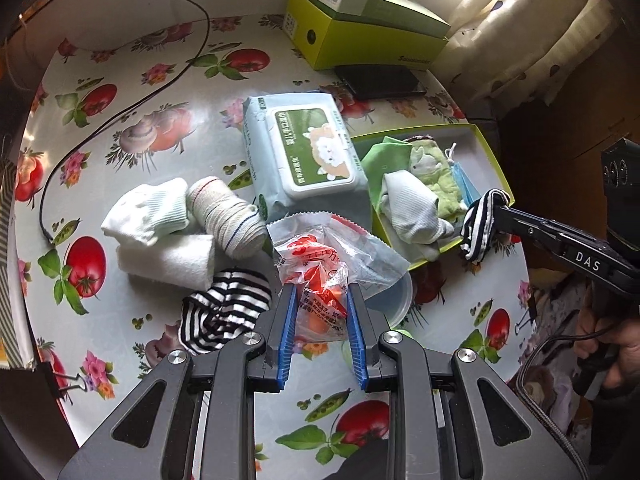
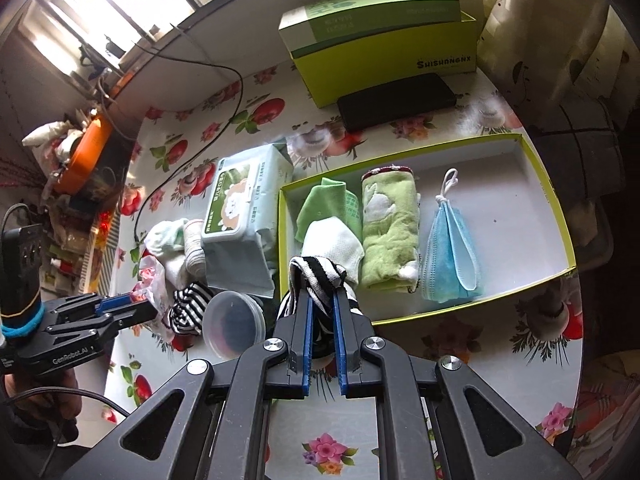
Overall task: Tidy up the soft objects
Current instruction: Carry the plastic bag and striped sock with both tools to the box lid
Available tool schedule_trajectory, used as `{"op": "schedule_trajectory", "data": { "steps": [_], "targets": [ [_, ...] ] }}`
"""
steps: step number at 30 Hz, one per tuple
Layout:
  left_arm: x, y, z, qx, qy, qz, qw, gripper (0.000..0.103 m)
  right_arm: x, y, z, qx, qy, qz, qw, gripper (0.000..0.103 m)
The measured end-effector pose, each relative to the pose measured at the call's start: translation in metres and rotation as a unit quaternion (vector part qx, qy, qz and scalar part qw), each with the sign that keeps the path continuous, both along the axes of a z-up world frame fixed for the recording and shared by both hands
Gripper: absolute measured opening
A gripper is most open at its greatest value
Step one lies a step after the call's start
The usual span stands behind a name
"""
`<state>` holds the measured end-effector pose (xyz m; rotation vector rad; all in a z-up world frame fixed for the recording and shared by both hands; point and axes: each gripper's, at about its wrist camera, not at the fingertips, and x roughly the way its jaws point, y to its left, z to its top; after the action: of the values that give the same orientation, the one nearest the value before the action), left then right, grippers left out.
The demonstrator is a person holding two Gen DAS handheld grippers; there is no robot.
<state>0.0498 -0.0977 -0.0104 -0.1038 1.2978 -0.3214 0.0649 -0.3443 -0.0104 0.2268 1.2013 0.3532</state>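
Observation:
My left gripper [image 1: 320,294] is shut on a clear plastic bag with red print [image 1: 320,260], just above the table. My right gripper [image 2: 322,294] is shut on a black-and-white striped sock [image 2: 318,272] and holds it over the near edge of the green-rimmed tray [image 2: 556,216]; the sock also shows in the left wrist view [image 1: 480,224]. The tray holds a green cloth [image 2: 324,204], a white sock [image 2: 332,240], a green rolled towel [image 2: 390,232] and a blue face mask [image 2: 450,256]. On the table lie another striped sock [image 1: 224,312], white socks [image 1: 148,212] and a rolled white towel [image 1: 168,260].
A wet-wipes pack [image 1: 300,156] lies left of the tray. A clear round lid [image 2: 234,324] lies by the striped sock. Green boxes [image 2: 384,44] and a black flat case [image 2: 396,104] stand at the back. A black cable [image 1: 120,112] runs across the left of the table.

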Motion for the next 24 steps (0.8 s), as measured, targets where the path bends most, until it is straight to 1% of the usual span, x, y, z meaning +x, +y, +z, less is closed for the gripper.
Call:
{"op": "schedule_trajectory", "data": {
  "steps": [9,17,24],
  "targets": [
    [0.020,-0.045,0.008,0.004,-0.011,-0.048,0.9988,0.025,0.003,-0.023,-0.001,0.003,-0.005,-0.025,1.000,0.009],
    [0.037,-0.088,0.012,0.004,-0.017,-0.094,0.9954,0.025,0.005,-0.054,-0.006,0.003,-0.005,-0.065,0.998,0.009],
    [0.053,-0.112,0.011,0.006,-0.017,-0.113,0.9934,0.025,0.016,-0.081,-0.011,-0.003,-0.007,-0.095,0.995,0.009]
  ]
}}
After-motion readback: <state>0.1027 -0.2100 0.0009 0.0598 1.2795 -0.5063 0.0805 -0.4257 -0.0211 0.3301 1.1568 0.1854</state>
